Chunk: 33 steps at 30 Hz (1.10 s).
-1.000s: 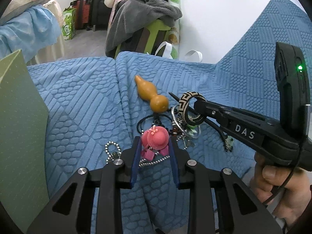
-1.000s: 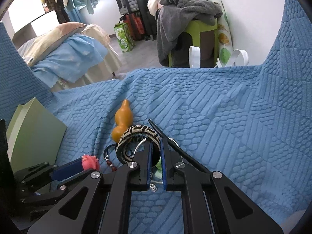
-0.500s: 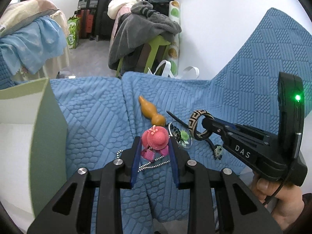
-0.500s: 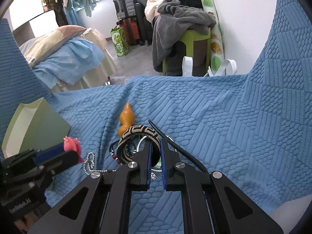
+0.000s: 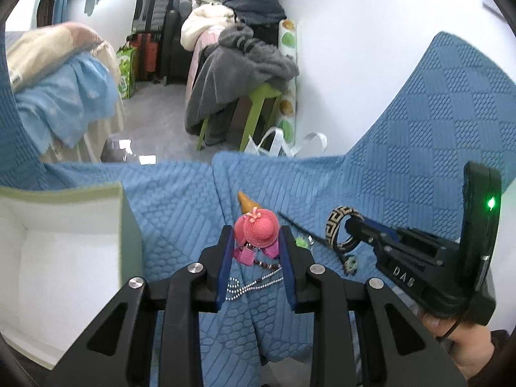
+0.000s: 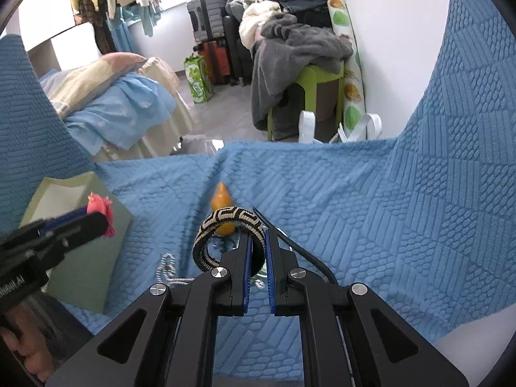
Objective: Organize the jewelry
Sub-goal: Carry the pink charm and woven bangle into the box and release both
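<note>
Pink hat charm (image 5: 256,230) pinched by left fingers (image 5: 224,254); right fingers (image 6: 246,258) pinch patterned bangle (image 6: 225,222).

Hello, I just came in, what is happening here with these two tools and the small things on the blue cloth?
A person is sorting jewelry with a handheld gripper in each hand. The left gripper is shut on a pink hat charm with a bead chain hanging below it. The right gripper is shut on a black-and-cream patterned bangle. Both pieces are held above the blue cloth, where an orange gourd pendant lies. An open green box with a white inside stands at the left.
</note>
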Tool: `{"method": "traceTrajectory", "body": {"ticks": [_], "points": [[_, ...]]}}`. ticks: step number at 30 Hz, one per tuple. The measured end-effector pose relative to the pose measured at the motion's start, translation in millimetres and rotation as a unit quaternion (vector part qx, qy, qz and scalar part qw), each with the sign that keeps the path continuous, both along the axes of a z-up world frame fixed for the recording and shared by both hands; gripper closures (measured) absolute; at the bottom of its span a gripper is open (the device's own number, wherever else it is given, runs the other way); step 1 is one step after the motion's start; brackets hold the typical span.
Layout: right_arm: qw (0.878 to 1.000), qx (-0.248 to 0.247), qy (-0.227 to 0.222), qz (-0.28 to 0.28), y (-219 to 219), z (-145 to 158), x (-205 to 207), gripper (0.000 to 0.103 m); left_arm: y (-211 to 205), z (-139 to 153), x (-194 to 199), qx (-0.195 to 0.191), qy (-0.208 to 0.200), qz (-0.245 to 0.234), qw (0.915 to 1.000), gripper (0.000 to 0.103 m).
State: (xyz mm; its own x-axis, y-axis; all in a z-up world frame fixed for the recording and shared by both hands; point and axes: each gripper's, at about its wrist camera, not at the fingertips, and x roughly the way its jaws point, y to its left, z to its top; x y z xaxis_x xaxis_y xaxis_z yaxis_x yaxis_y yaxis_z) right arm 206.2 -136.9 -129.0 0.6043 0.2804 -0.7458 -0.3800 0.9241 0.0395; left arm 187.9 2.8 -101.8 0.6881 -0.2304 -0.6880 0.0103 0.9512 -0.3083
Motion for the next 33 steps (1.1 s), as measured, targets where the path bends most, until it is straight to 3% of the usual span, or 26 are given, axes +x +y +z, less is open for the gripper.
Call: {"method": "traceTrajectory", "body": {"ticks": [11,18,24,33], "points": [[0.998,0.041,-0.052,0.023,28,71,-27,0.097,43,80,-35,0.003,-0.055,0.021,0.9983,0.074],[0.994,0.061,-0.085,0.035,51,115,-43,0.097,72,105,-58,0.022,-0.077,0.042,0.9959,0.074],[0.992,0.065,-0.093,0.060,82,131,-56,0.097,96,112,-79,0.034,-0.091,0.063,0.9933,0.074],[0.989,0.065,-0.085,0.097,131,129,-68,0.097,137,99,-93,0.032,-0.067,0.098,0.9924,0.074]]}}
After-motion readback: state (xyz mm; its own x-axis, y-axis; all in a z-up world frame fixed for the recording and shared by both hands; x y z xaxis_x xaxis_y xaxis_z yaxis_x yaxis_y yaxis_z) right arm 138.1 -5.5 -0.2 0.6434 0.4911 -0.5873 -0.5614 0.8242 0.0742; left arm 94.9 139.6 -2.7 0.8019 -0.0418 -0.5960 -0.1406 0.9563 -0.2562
